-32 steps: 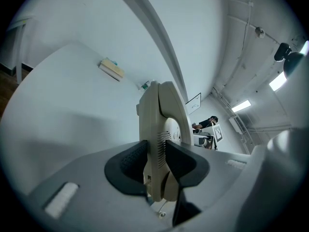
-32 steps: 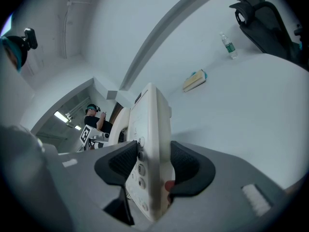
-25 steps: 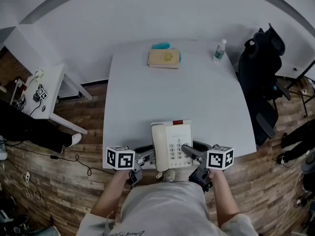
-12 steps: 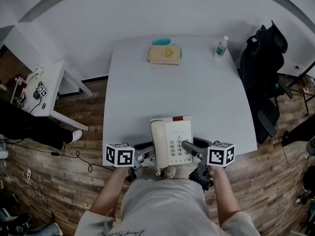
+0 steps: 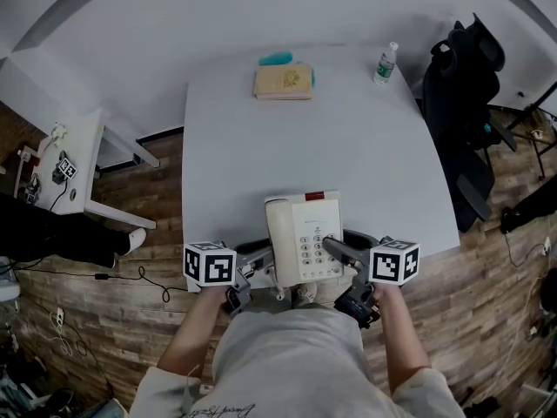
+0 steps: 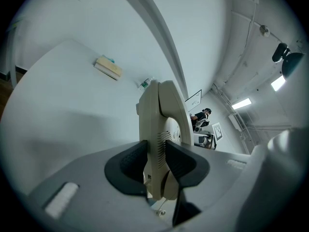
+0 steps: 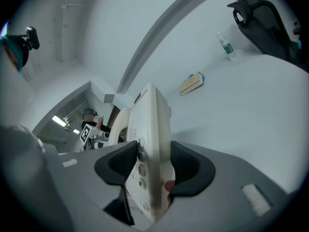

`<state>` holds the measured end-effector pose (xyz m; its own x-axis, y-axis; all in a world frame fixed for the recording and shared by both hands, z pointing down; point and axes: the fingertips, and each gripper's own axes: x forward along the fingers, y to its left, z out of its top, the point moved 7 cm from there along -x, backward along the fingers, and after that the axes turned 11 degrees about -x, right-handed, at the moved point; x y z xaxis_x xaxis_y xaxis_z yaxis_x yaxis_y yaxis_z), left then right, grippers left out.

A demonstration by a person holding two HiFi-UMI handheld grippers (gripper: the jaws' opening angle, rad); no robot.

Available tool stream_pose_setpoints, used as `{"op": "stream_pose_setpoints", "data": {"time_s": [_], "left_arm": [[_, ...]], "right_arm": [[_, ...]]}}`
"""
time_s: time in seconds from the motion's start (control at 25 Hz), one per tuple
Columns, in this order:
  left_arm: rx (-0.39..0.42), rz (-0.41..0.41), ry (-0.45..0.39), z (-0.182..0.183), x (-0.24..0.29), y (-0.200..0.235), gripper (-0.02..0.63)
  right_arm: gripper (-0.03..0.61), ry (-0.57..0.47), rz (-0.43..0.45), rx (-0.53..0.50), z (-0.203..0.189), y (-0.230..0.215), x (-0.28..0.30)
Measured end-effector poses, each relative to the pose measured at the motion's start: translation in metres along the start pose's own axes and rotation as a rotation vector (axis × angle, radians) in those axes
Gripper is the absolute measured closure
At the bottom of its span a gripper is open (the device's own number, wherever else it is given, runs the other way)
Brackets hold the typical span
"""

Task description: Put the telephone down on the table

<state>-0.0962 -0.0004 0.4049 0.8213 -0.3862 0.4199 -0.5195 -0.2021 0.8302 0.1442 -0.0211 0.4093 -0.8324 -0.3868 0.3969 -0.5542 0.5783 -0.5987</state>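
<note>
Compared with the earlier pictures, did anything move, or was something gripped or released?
Nothing in the scene visibly changed; only the head view shifted slightly. The left gripper and right gripper stay shut on the telephone at the table's near edge. The book and bottle are unmoved.

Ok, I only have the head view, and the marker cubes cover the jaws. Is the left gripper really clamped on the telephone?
Observer: Yes. In the left gripper view, the left gripper has both pads pressed against the handset side of the telephone.
Operator: And the right one?
Observer: The right gripper is shut on the keypad side, with one pad lying over the number keys.
</note>
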Motion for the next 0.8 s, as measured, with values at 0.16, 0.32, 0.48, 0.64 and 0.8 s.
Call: {"op": "stream_pose_setpoints", "data": {"time_s": [0.16,0.32,0.48,0.64,0.8], "left_arm": [[0.001,-0.009,0.018,0.010,0.000,0.005,0.480],[0.008,-0.013,0.039,0.019,0.003,0.012,0.480],[0.007,-0.016,0.052,0.028,0.006,0.021,0.480],[0.002,-0.018,0.064,0.035,0.008,0.030,0.480],[-0.004,-0.020,0.078,0.040,0.013,0.037,0.480]], "right_arm": [[0.351,-0.007,-0.013,0.015,0.003,-0.001,0.007],[0.351,-0.010,-0.031,0.029,0.004,-0.004,0.013],[0.351,-0.011,-0.040,0.039,0.007,-0.010,0.021],[0.351,-0.008,-0.048,0.053,0.007,-0.014,0.030],[0.351,-0.004,-0.059,0.064,0.007,-0.020,0.035]]}}
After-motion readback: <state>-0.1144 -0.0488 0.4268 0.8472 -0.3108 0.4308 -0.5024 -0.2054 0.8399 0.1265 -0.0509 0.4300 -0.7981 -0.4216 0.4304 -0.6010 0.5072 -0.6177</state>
